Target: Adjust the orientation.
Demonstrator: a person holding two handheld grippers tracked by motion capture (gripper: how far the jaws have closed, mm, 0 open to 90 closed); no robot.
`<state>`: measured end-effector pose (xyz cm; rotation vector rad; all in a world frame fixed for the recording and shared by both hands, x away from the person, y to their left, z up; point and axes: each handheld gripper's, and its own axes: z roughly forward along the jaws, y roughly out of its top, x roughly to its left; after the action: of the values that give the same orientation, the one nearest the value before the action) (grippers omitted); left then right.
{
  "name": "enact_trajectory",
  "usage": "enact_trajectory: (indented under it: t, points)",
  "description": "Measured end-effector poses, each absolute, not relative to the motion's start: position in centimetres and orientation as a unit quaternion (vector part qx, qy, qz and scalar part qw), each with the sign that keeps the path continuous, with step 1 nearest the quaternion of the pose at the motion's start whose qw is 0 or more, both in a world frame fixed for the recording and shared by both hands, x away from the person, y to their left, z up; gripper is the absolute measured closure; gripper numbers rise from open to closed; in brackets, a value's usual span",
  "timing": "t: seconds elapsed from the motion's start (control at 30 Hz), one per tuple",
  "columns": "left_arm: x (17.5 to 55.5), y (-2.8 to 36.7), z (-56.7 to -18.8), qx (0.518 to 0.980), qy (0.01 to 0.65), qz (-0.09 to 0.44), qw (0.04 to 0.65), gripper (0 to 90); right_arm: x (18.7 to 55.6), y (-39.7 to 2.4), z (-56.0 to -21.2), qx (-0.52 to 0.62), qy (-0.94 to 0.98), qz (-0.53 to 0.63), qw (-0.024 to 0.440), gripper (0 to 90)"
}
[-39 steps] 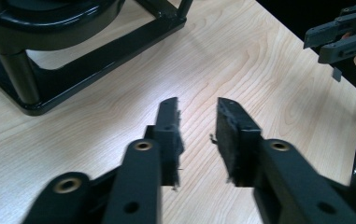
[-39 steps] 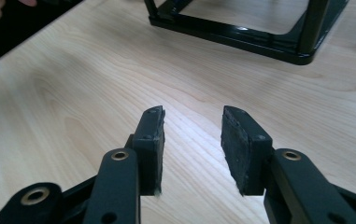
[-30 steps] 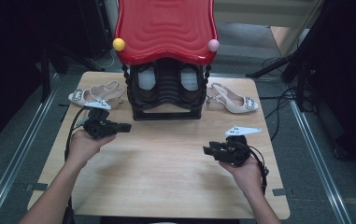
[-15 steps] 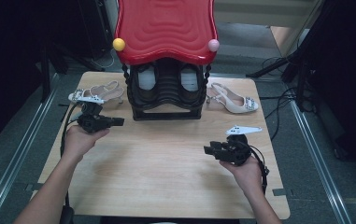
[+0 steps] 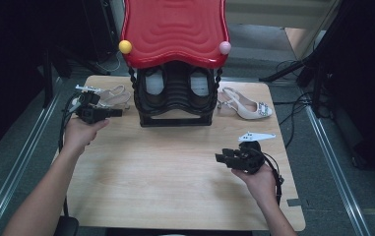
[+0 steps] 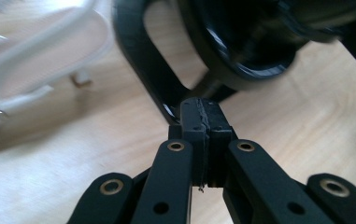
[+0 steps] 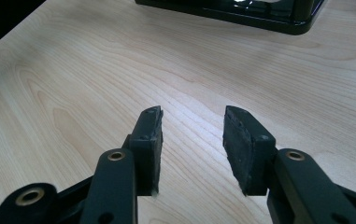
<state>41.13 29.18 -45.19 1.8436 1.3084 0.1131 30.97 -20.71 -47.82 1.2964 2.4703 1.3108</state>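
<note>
A black shoe rack point(image 5: 175, 105) with a wavy red top point(image 5: 175, 29) stands at the back middle of the table and holds a pair of dark shoes point(image 5: 154, 83). One white heeled sandal point(image 5: 111, 96) lies left of the rack, another point(image 5: 246, 105) lies to its right. My left gripper point(image 5: 118, 112) is shut on nothing, just in front of the left sandal, pointing at the rack's left leg. In the left gripper view its pads point(image 6: 205, 119) meet close to the black frame point(image 6: 143, 60), with the sandal point(image 6: 40, 56) blurred at left. My right gripper point(image 5: 218, 158) stands open over bare wood point(image 7: 192, 135).
A yellow ball point(image 5: 125, 46) and a pink ball point(image 5: 225, 47) sit at the red top's front corners. The wooden table point(image 5: 175, 187) has rounded edges. Cables and dark stands crowd the floor at the right point(image 5: 298, 98). The rack's base point(image 7: 241, 11) lies ahead of the right gripper.
My left gripper has moved back and to the left, toward the left sandal. The right gripper has stayed where it was, open.
</note>
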Motion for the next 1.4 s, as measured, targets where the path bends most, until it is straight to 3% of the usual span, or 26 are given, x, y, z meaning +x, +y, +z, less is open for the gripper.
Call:
enact_trajectory:
  t: [0.7,1.4]
  points:
    - [49.0,31.4,-45.0,0.689,0.599,0.077,0.401,90.0,30.7,-20.8,-48.5,0.425,0.807,0.409,0.019,58.0]
    - [47.9,34.0,-48.6,0.687,0.62,0.031,0.377,90.0,30.5,-21.3,-48.6,0.439,0.805,0.398,0.024,56.3]
